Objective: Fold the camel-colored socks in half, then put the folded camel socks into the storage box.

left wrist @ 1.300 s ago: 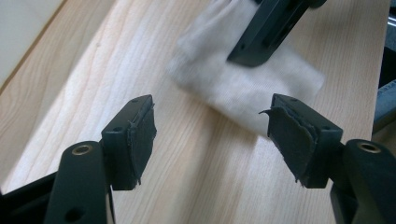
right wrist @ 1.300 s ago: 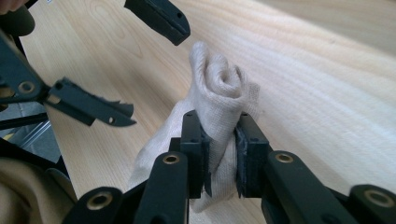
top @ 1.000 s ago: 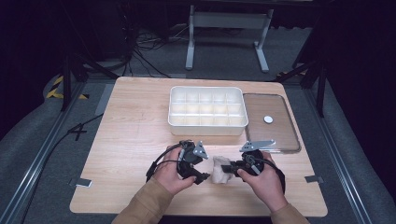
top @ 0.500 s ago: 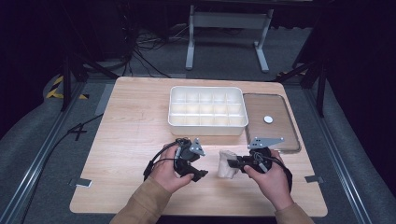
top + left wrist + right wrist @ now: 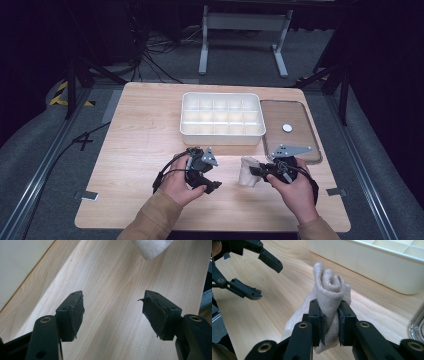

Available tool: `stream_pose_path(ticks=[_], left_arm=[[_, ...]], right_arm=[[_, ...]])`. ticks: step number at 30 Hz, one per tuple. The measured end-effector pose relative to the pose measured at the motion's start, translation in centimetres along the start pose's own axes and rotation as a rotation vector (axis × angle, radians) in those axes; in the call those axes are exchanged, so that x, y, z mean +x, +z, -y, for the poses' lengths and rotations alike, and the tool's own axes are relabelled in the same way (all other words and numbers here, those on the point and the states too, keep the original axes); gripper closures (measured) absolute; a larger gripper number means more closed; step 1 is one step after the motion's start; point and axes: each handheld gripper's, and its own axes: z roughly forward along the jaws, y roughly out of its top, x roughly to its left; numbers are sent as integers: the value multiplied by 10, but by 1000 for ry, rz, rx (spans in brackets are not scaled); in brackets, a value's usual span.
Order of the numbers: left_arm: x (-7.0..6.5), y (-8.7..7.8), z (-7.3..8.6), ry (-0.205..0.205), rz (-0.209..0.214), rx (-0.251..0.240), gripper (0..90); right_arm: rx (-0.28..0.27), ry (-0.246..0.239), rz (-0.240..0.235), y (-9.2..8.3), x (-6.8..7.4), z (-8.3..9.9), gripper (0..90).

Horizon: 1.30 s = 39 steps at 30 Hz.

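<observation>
We've pulled the rolled sock clear of the left tongs, now wide open and empty; right tongs pinch it just above the table, so it's ready for the tray

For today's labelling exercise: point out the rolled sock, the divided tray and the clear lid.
sock (image 5: 329,282), right gripper view, on the rolled top.
tray (image 5: 220,135), high view, on its near wall.
lid (image 5: 280,112), high view, on its bare surface.
</observation>
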Motion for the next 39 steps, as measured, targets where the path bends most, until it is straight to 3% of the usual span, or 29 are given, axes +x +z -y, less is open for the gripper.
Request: stream_pose_path(ticks=[10,20,30,39], left_arm=[[5,-4,3,-20,-13,-7,344],[10,-13,9,-44,-35,2,344],[12,-25,20,-69,-76,-27,334],[16,-33,26,-93,-97,-43,333]], right_arm=[[-58,-6,42,-12,-8,-4,760],[-103,7,63,-23,-30,-17,758],[-82,-28,78,-23,-48,-46,757],[-46,-95,111,-16,-63,-66,755]])
